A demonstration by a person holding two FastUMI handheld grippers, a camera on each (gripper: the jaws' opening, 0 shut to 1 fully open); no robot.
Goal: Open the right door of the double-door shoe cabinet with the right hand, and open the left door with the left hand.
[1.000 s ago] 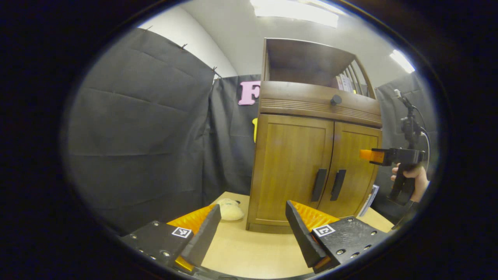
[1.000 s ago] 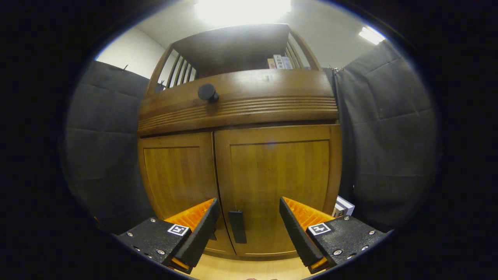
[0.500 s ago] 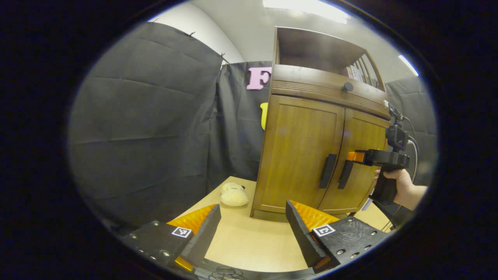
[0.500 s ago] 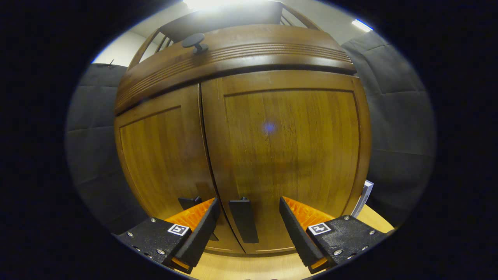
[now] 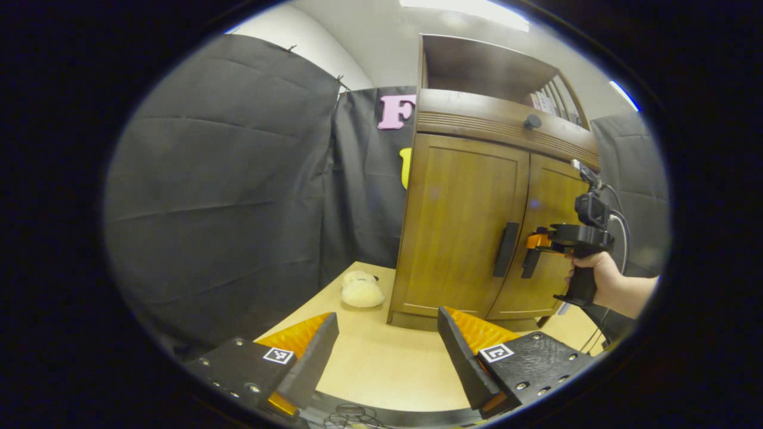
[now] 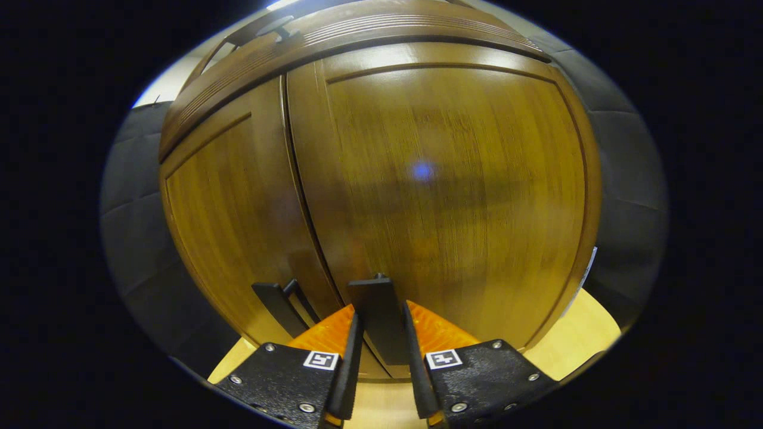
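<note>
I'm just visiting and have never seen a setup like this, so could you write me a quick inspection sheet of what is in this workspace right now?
Surface: light wooden tabletop; the cabinet stands on it.
Job's things: brown wooden double-door shoe cabinet, both doors look closed; black bar handle of the right door; black bar handle of the left door, untouched.
Clutter: cream fluffy plush on the tabletop beside the cabinet; books on the cabinet's upper shelf.
Grippers: right gripper, jaws closed on the right door's handle, held by a hand; left gripper, jaws open, back from the cabinet.
Cables: thin dark coil at the table's near edge.
Surroundings: black cloth booth walls; ceiling light.
</note>
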